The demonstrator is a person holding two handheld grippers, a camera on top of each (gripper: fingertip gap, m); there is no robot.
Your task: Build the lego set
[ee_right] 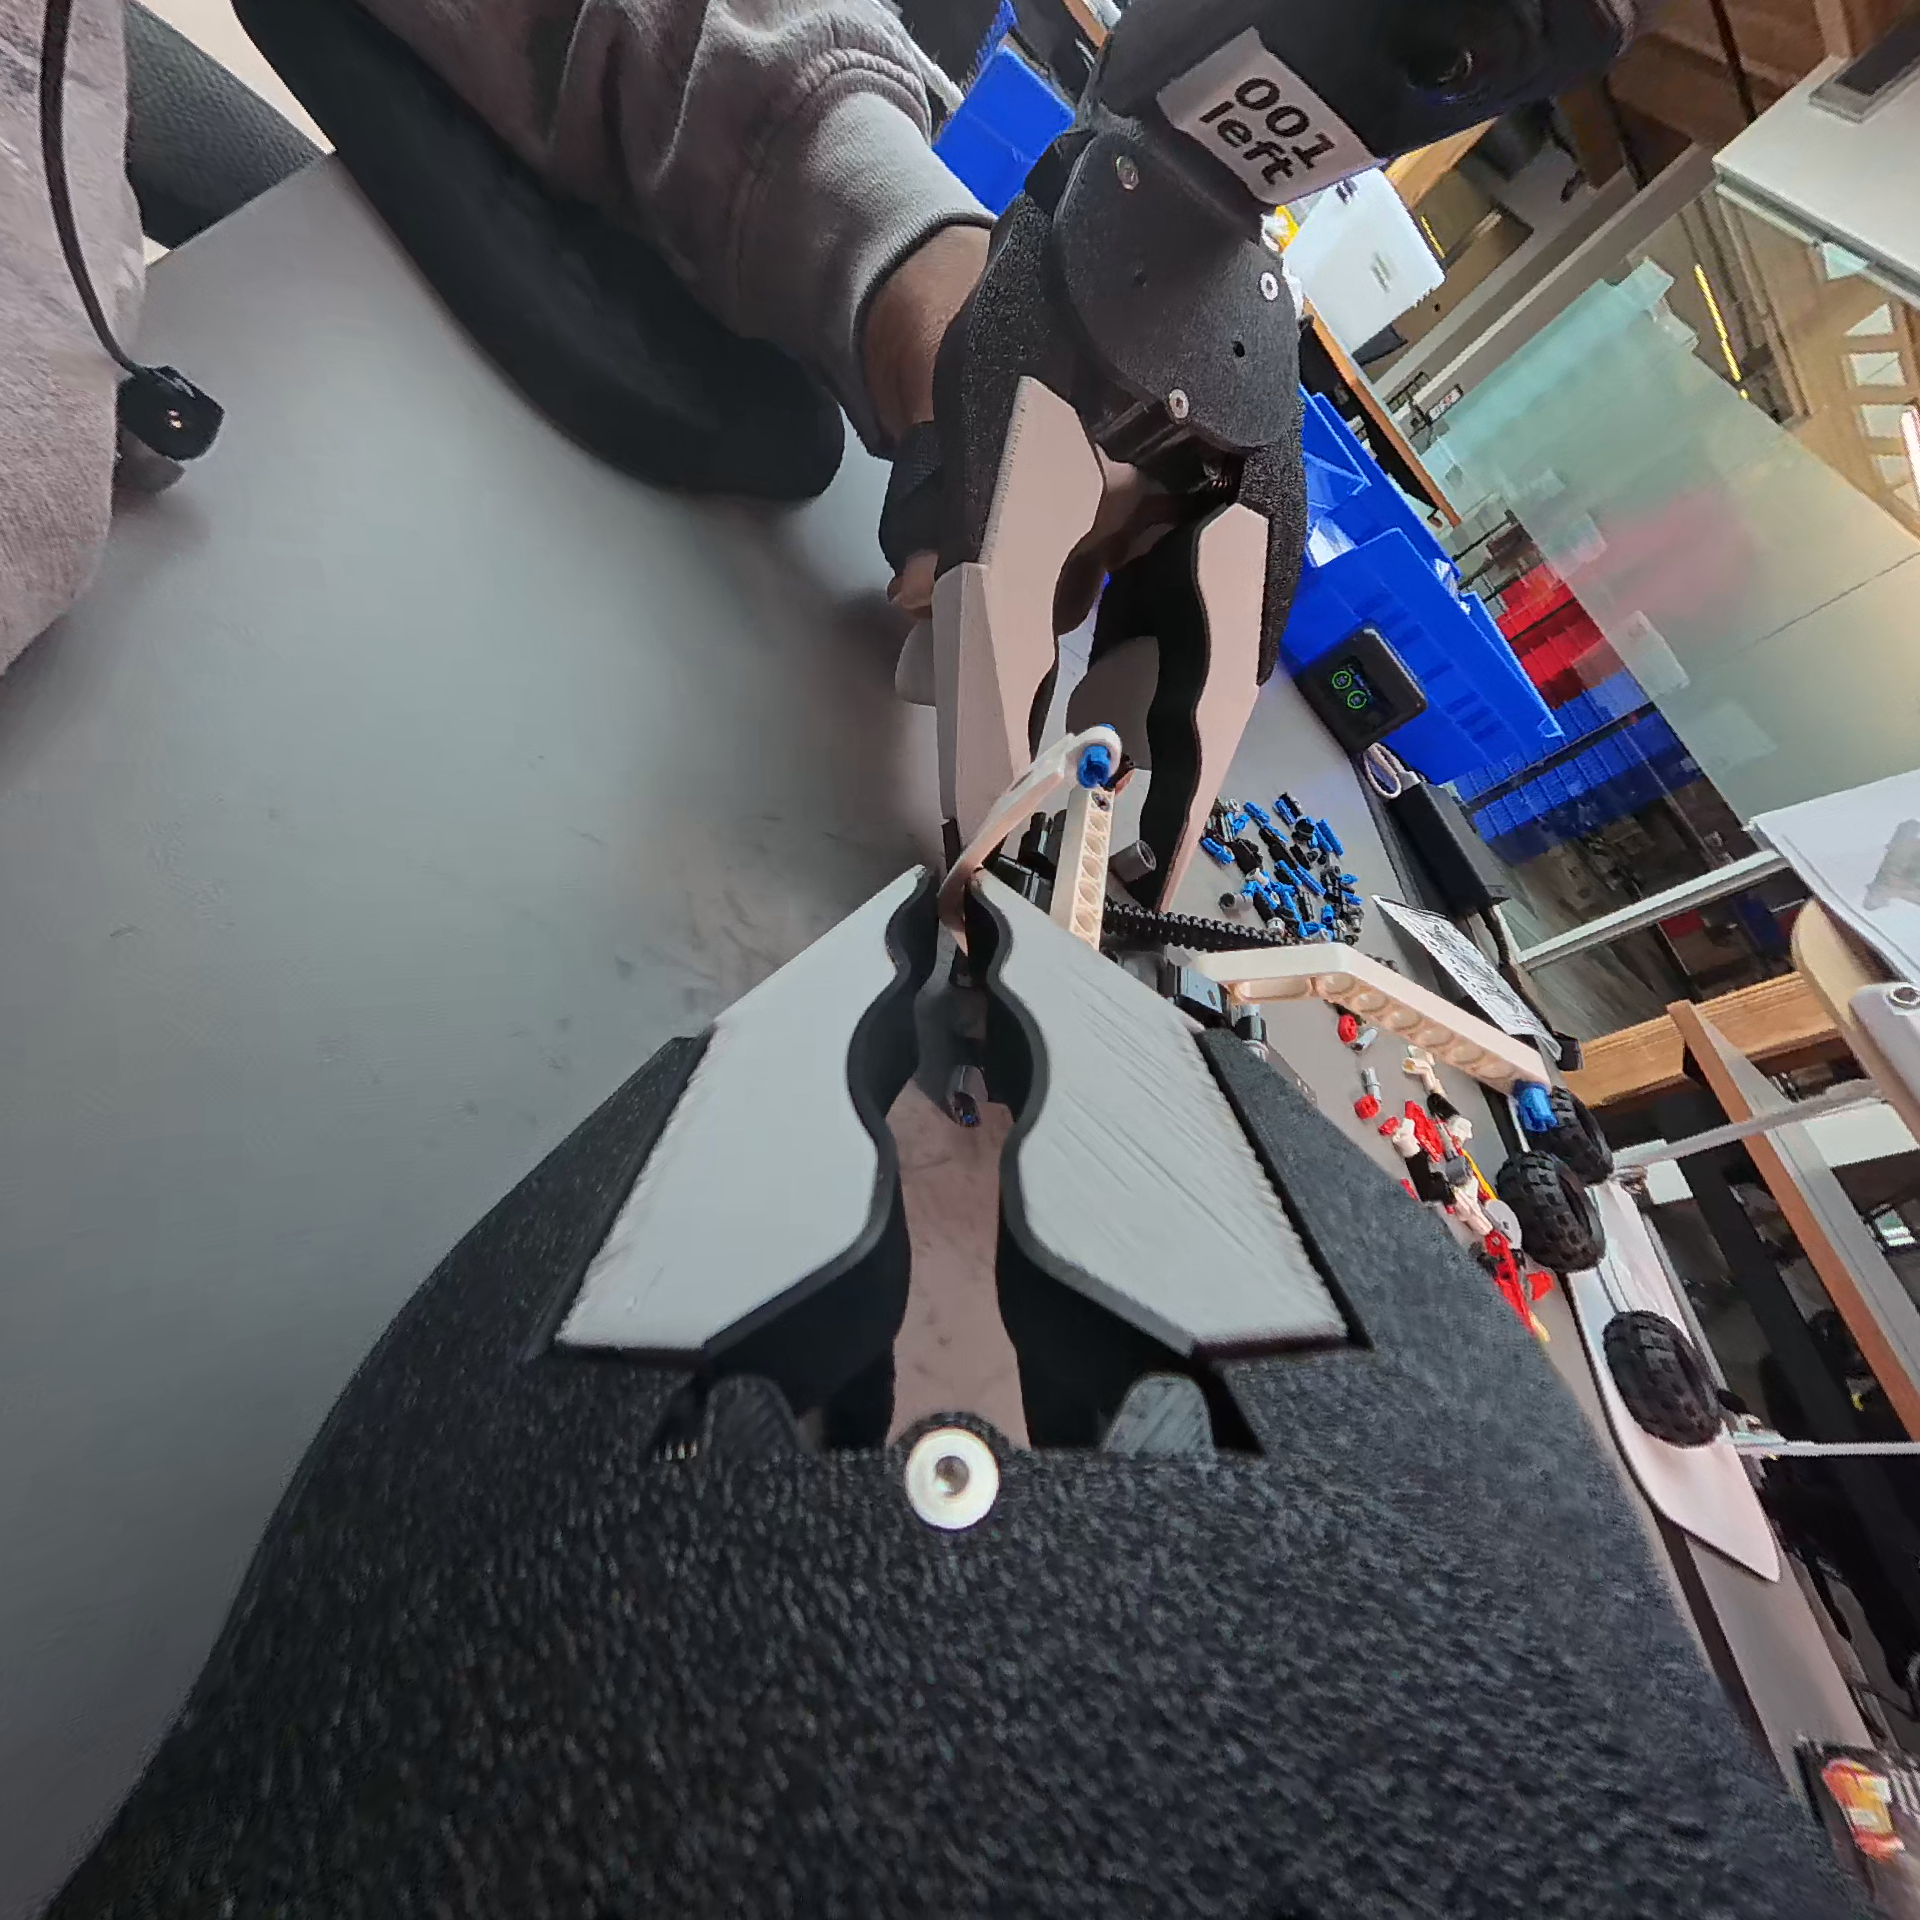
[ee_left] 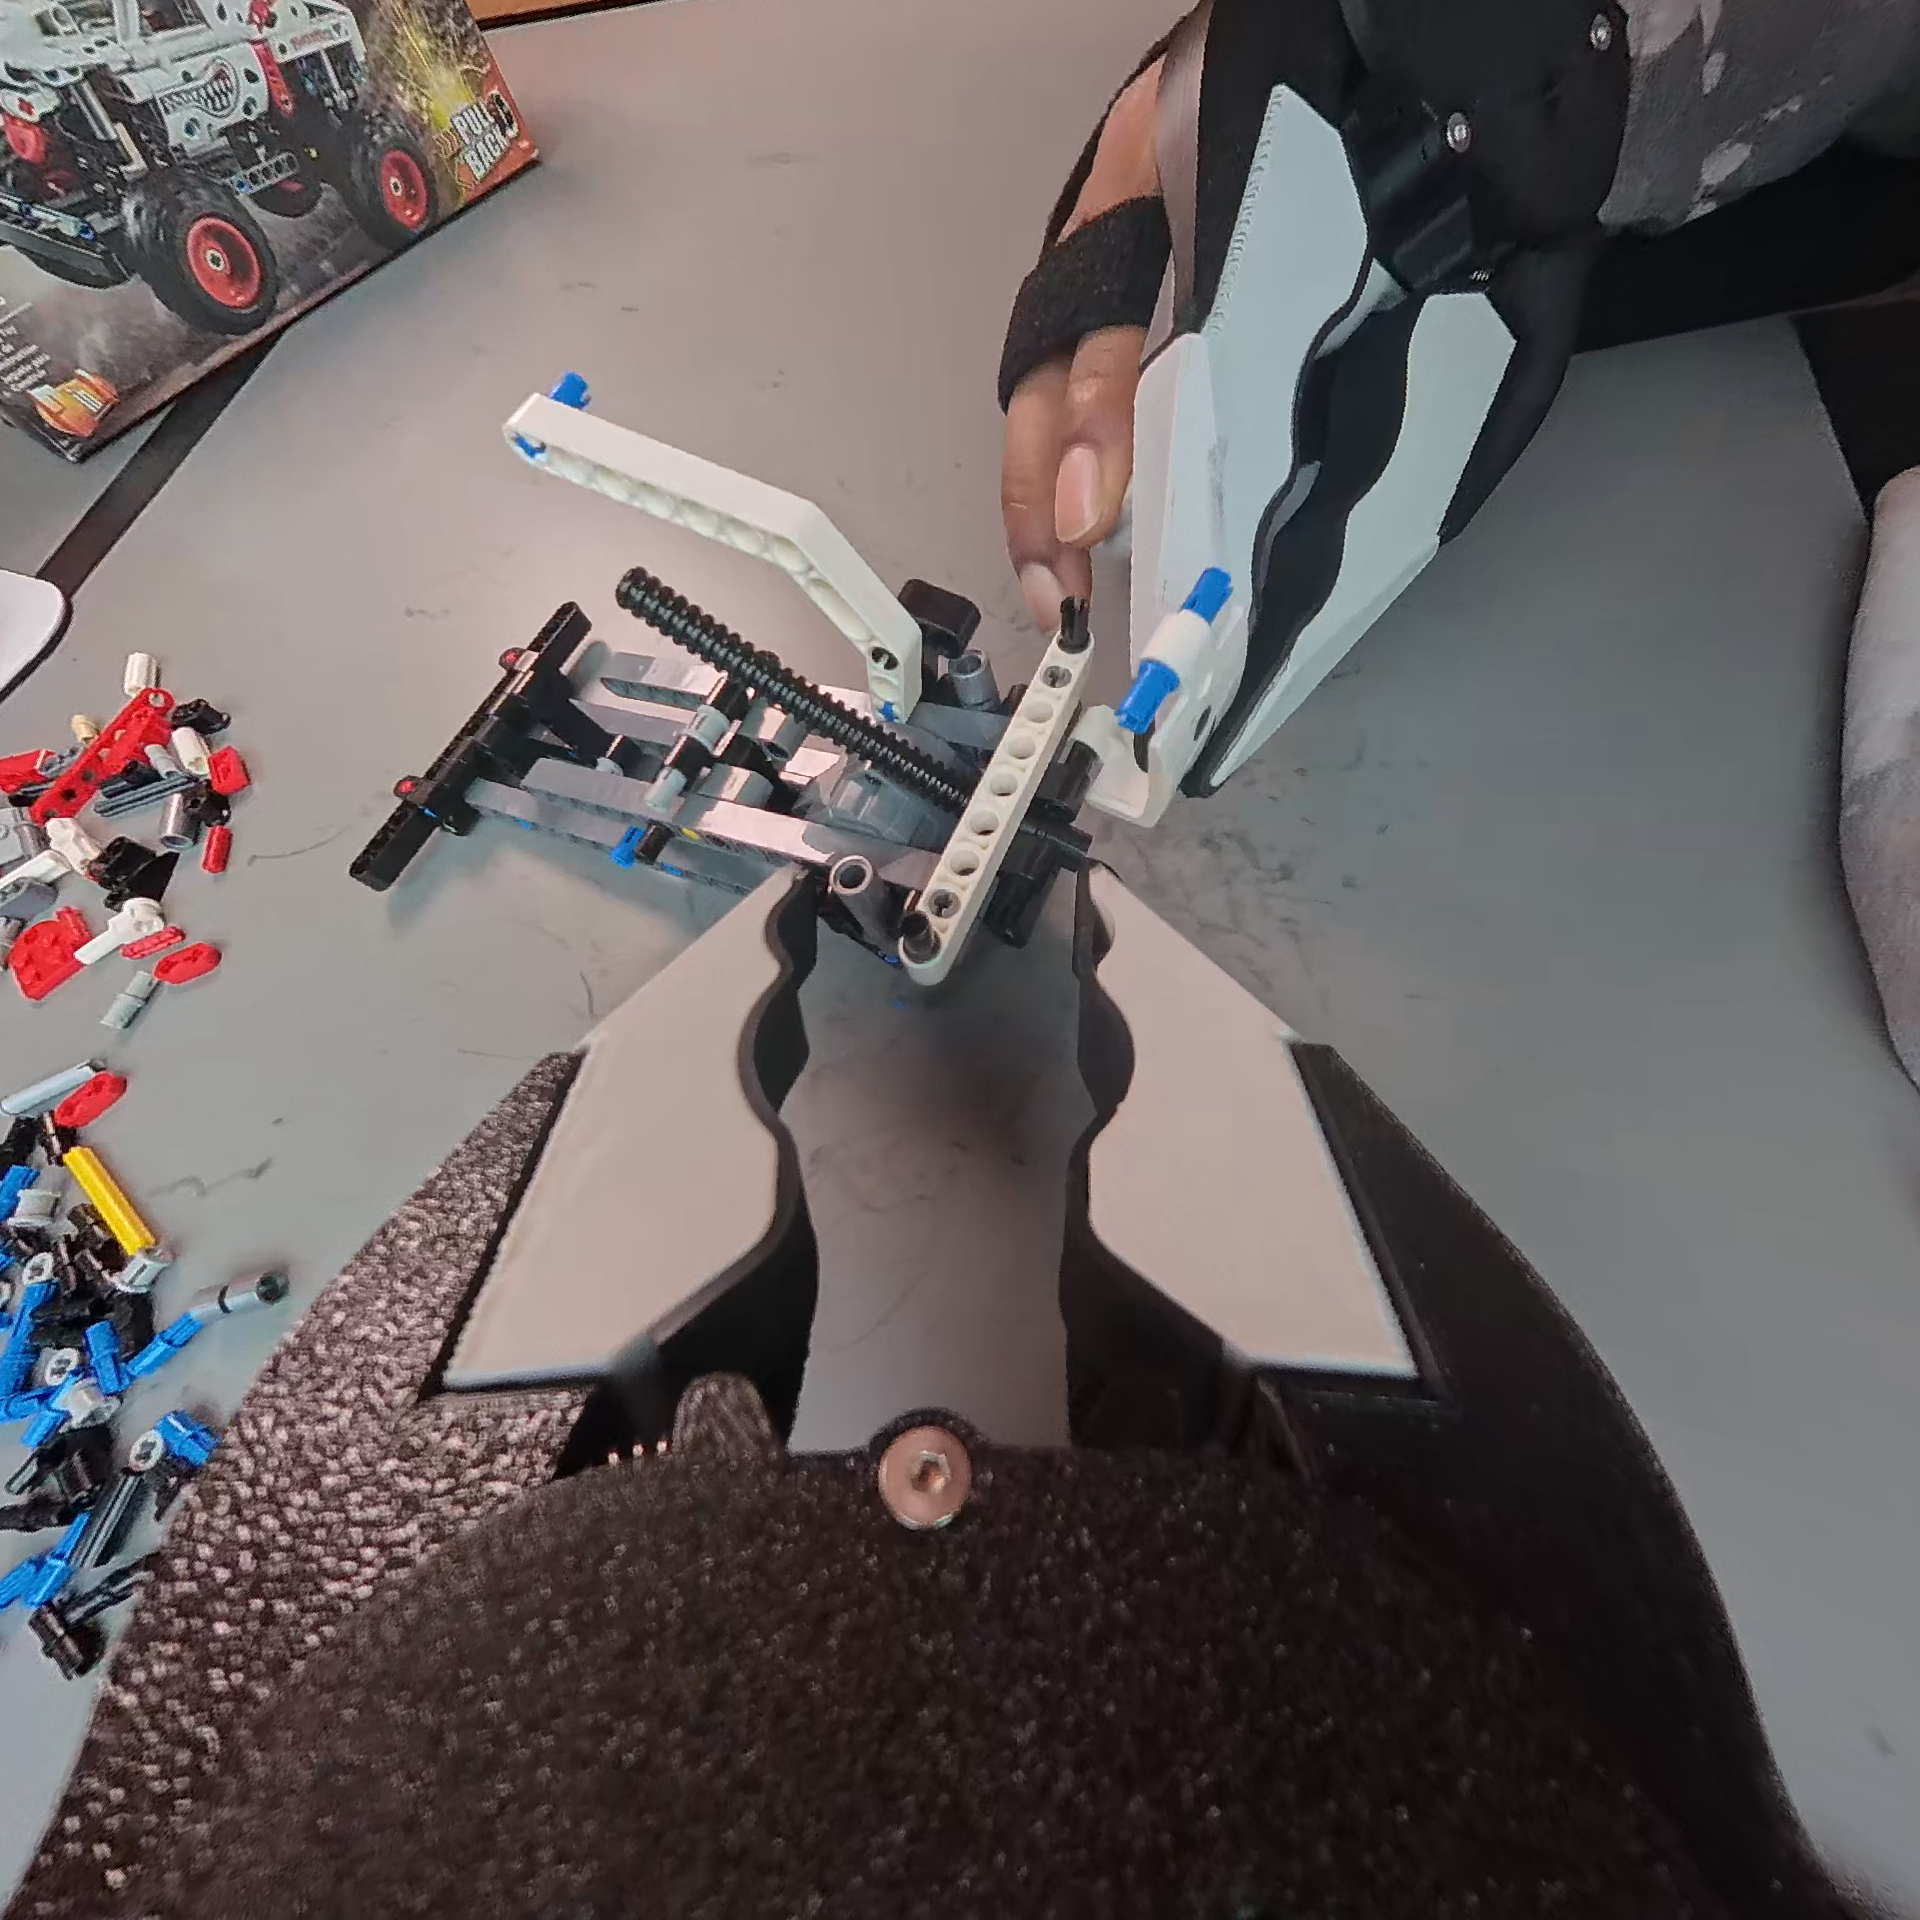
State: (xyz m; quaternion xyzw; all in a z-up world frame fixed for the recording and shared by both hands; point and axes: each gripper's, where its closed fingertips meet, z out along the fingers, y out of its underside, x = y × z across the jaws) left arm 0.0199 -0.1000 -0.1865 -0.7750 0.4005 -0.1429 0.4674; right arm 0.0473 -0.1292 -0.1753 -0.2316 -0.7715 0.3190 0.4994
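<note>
A grey and black lego chassis (ee_left: 727, 769) lies on the grey table (ee_left: 1455, 1039), with a black ribbed rod (ee_left: 790, 686) along it and a long bent white beam (ee_left: 727, 509) rising from it. A straight white beam (ee_left: 1008, 790) stands at its near end. My left gripper (ee_left: 945, 888) straddles that near end, fingers against both sides, and also shows in the right wrist view (ee_right: 1060, 862). My right gripper (ee_right: 951, 904) is shut on a small curved white piece (ee_right: 1023, 800) carrying a blue pin (ee_left: 1174, 665), held against the straight beam. A person's fingertip (ee_left: 1060, 561) touches the beam's top pin.
The set's box (ee_left: 208, 177) lies at the far left. Loose red, white, blue and black parts (ee_left: 114, 821) lie along the left edge. Black tyres (ee_right: 1548, 1205), blue bins (ee_right: 1392, 623) and a small device with a lit screen (ee_right: 1356, 691) sit beyond the chassis.
</note>
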